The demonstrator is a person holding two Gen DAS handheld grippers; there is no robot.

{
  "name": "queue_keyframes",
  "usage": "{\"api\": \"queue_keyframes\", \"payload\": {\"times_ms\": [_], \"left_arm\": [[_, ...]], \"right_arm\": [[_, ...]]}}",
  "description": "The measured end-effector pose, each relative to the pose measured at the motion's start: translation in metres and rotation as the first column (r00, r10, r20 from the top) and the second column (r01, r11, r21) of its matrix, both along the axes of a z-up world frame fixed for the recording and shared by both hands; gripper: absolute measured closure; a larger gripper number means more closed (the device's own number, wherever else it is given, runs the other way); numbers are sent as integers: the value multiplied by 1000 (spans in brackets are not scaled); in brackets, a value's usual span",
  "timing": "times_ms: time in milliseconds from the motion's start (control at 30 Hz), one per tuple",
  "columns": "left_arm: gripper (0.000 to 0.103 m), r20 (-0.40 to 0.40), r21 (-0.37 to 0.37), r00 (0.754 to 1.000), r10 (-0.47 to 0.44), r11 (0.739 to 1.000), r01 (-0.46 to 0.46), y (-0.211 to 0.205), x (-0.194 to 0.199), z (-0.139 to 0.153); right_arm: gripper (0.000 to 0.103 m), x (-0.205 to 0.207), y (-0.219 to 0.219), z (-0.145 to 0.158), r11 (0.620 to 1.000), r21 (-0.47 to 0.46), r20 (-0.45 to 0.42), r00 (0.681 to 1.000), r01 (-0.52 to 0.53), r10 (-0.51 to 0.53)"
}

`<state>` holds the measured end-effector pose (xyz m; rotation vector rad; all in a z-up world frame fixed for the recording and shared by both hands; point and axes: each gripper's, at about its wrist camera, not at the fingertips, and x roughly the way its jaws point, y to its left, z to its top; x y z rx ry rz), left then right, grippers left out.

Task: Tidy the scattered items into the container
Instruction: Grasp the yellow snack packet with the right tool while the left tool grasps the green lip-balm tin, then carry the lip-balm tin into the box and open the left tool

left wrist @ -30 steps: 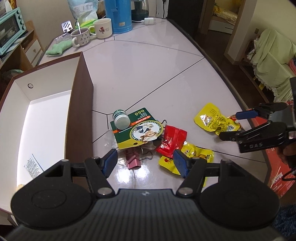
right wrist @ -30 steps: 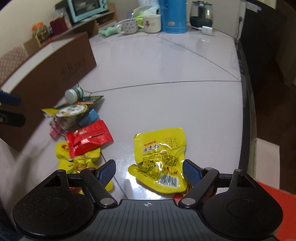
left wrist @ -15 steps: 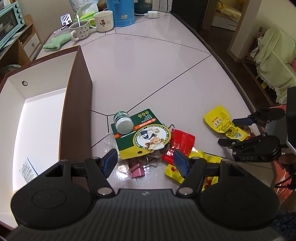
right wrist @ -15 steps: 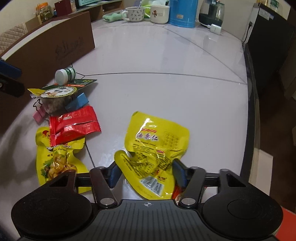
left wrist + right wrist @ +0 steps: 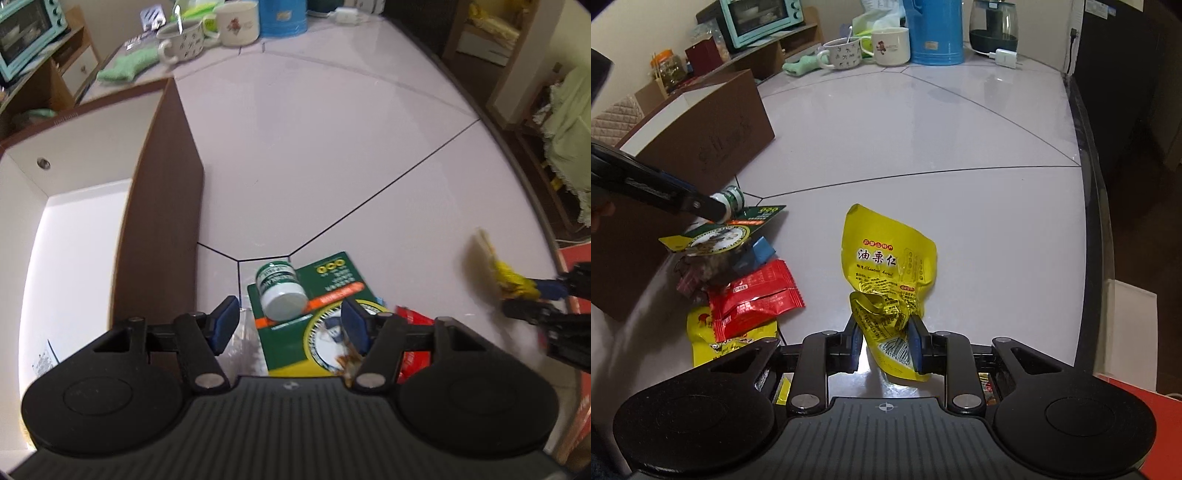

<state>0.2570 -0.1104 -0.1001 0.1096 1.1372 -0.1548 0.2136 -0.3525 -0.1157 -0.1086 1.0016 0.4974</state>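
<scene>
My right gripper (image 5: 884, 347) is shut on the lower end of a yellow snack pouch (image 5: 888, 264), which stands lifted off the white table; the left wrist view shows it blurred (image 5: 495, 266) at the right. My left gripper (image 5: 290, 323) is open, its fingers on either side of a small green-and-white bottle (image 5: 280, 290) lying on a green packet (image 5: 325, 306). A red packet (image 5: 753, 297) and another yellow pouch (image 5: 727, 339) lie beside the pile. The brown box (image 5: 162, 206) with a white inside stands at the left.
Mugs (image 5: 890, 46), a blue jug (image 5: 934, 31) and a green cloth (image 5: 127, 68) crowd the table's far end. The table's dark edge (image 5: 1089, 192) runs along the right. A red carton (image 5: 576, 258) sits below that edge.
My right gripper closed on the yellow pouch and raised it off the table. My left gripper moved forward over the pile until the bottle sat between its open fingers.
</scene>
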Motion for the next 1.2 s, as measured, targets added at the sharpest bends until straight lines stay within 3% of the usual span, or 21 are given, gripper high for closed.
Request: {"api": "queue_keyframes", "payload": {"times_ms": [367,433,467,633,1200], "left_arm": [[55,-44,22,997,66,998,-65,2,26,-29],[61,-47,15,996,71,997,-71,3,29,-30],[70,-47,13,996,73,997,-72,2,30,-31],[74,-30,15,998,56,998,-55,-1,26,-28],[74,122,-16,992,18,1000,-16,4,-11,43]], "right_arm": [[78,9,-14,3,992,103,-58,996,74,-69],[78,10,-14,4,991,104,-59,996,78,-72],[78,10,-13,3,991,105,-59,996,79,-73],[78,11,-16,5,989,111,-53,994,100,-95],[78,-5,-6,50,981,182,47,996,63,-73]]}}
